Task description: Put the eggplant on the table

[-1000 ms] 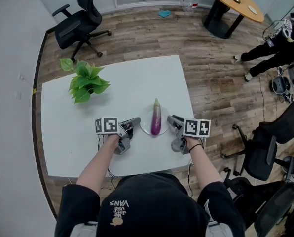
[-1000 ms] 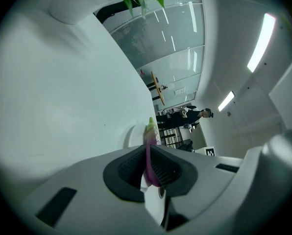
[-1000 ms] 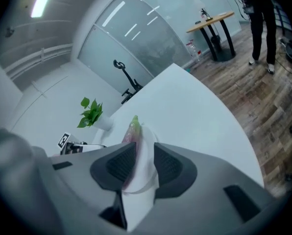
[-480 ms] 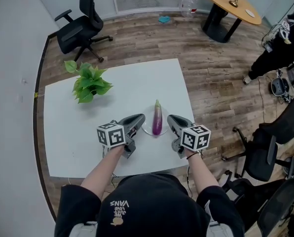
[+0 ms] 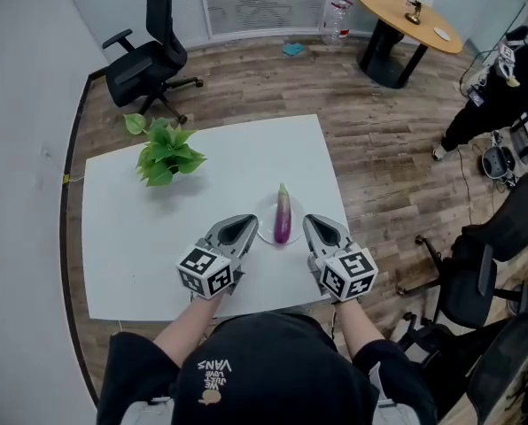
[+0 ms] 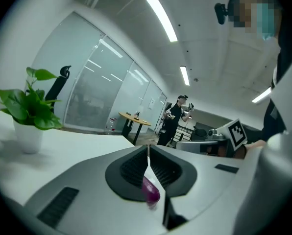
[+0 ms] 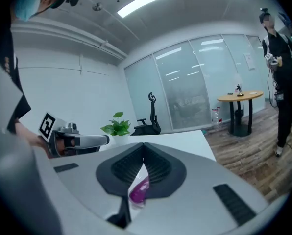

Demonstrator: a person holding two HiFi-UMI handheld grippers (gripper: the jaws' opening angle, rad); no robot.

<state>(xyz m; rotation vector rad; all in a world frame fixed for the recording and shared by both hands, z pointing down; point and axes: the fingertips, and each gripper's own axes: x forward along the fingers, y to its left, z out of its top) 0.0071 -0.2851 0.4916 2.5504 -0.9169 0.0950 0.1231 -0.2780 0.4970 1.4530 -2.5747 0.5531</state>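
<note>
Eggplant point(image 5: 283, 217): slim, glossy purple, stem end pointing away. It lies on a small pale plate point(image 5: 263, 227) near the front edge of the white table point(image 5: 158, 237). Left gripper point(image 5: 246, 223) and right gripper point(image 5: 315, 225) flank it, both pressed together on nothing; the right jaws have just been closing. Potted plant point(image 5: 168, 156) at the table's far left. Wood floor point(image 5: 370, 131), black office chair point(image 5: 144, 56) and round wooden table point(image 5: 406, 16) beyond.

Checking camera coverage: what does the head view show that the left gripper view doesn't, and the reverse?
Only the head view: the left gripper's marker cube and a blue item on the floor. Only the left gripper view: ceiling lights and its jaws closed together, nothing clamped. Both: eggplant, potted plant, round wooden table.
</note>
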